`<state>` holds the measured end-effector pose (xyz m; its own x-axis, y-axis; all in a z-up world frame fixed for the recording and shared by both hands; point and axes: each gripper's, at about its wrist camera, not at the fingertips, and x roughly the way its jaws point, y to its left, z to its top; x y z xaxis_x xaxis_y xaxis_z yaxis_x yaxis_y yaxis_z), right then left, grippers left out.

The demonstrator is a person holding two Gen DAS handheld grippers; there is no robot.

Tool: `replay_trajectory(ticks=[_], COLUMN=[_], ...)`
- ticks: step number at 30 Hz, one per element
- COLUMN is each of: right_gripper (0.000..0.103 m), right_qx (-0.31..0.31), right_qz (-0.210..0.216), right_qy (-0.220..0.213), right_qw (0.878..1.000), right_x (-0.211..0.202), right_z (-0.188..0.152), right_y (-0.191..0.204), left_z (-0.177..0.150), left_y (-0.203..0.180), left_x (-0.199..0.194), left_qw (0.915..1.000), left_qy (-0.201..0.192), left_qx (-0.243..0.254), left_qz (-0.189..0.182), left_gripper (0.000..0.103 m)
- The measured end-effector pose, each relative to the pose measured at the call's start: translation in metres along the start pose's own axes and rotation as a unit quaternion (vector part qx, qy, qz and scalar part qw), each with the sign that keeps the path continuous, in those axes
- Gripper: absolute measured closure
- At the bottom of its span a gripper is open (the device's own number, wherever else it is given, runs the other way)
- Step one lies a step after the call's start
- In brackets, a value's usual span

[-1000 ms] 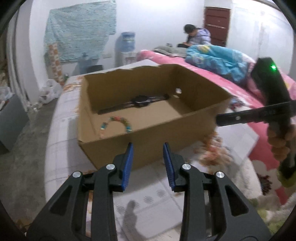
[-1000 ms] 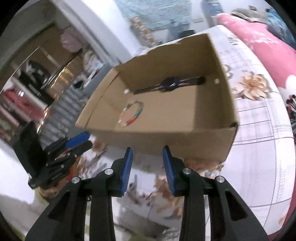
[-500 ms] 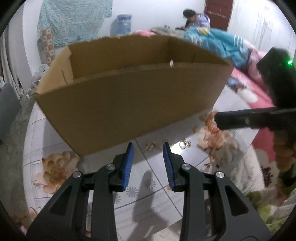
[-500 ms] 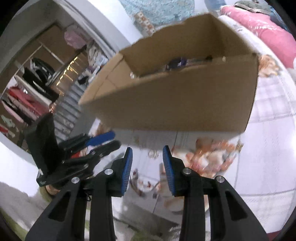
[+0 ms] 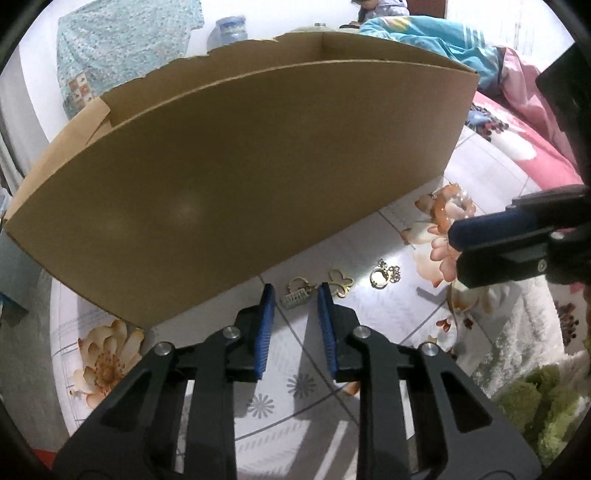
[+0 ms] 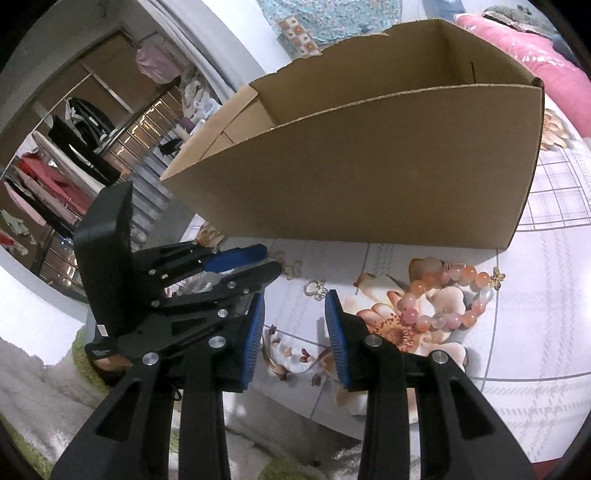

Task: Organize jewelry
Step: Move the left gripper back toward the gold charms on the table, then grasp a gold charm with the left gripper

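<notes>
Several small gold trinkets lie on the flowered sheet [image 5: 295, 387] in front of a tall cardboard box [image 5: 240, 177]: a comb-like charm [image 5: 295, 295], a butterfly piece [image 5: 341, 282] and a ring-like piece [image 5: 382, 275]. My left gripper [image 5: 295, 293] hangs low over the comb-like charm. Its jaws are closing with the charm just ahead between the tips, and the pads do not touch it. My right gripper [image 6: 294, 299] is open near a small gold piece [image 6: 314, 286]. A pink bead bracelet [image 6: 410, 315] lies to its right. The box [image 6: 369, 177] hides its own contents.
The left gripper's fingers [image 6: 258, 262] reach in close beside my right gripper. A pink quilt [image 5: 517, 155] and a blue blanket [image 5: 424, 33] lie behind the box. A green fluffy rug [image 5: 535, 406] borders the sheet. An open wardrobe [image 6: 55, 177] stands far left.
Both grippers dropped toward the sheet in front of the box, so its inside with the watch and bead bracelet went out of sight. The left jaws narrowed; small gold pieces came into view.
</notes>
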<state>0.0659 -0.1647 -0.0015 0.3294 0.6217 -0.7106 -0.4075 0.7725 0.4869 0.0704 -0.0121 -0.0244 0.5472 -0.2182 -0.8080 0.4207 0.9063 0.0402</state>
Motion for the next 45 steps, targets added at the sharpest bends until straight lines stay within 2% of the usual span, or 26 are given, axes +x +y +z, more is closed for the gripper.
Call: replay_trajectory(ticks=[2,8,23,26,29,32,38,45], right_gripper=[0.069,0.069,0.069,0.069,0.069,0.069,0.069,0.069], right_qx=[0.001,0.003,-0.004,-0.009,-0.014,-0.022,-0.087,-0.170], right_qz=[0.001,0.001,-0.005,-0.008,-0.010,-0.015,-0.052,-0.097], right_qy=[-0.001,-0.006,-0.014,-0.010,-0.004,0.001,0.004,0.019], right_qw=[1.000,1.000,1.000,1.000,1.000,1.000,0.995,0.980], right_x=[-0.002,-0.006,-0.015,-0.012,-0.007,0.001,0.018,0.046], right_z=[-0.001,-0.004,-0.007,-0.006,-0.004,-0.002,0.004,0.013], right_y=[-0.001,-0.001,0.003,0.005,0.008,0.013,0.035,0.053], left_z=[0.001,0.001,-0.022,-0.025,-0.029,-0.033,-0.043,-0.046], left_y=[-0.001,-0.002,0.001,0.007,0.020,0.028,0.039,0.039], left_x=[0.002,0.002,-0.018,-0.030,-0.045,-0.043,-0.040,-0.038], left_qw=[1.0000,0.9998,0.9993,0.9979,0.9928,0.9921,0.9928,0.9944], left_qy=[0.000,0.001,-0.014,-0.030,-0.057,-0.052,-0.040,-0.045], left_qx=[0.003,0.008,-0.025,-0.044,-0.079,-0.093,-0.103,-0.093], left_qz=[-0.002,-0.019,-0.023,-0.038,-0.070,-0.066,-0.044,-0.023], left_gripper=[0.082,0.098,0.098,0.098,0.098,0.098,0.098,0.098])
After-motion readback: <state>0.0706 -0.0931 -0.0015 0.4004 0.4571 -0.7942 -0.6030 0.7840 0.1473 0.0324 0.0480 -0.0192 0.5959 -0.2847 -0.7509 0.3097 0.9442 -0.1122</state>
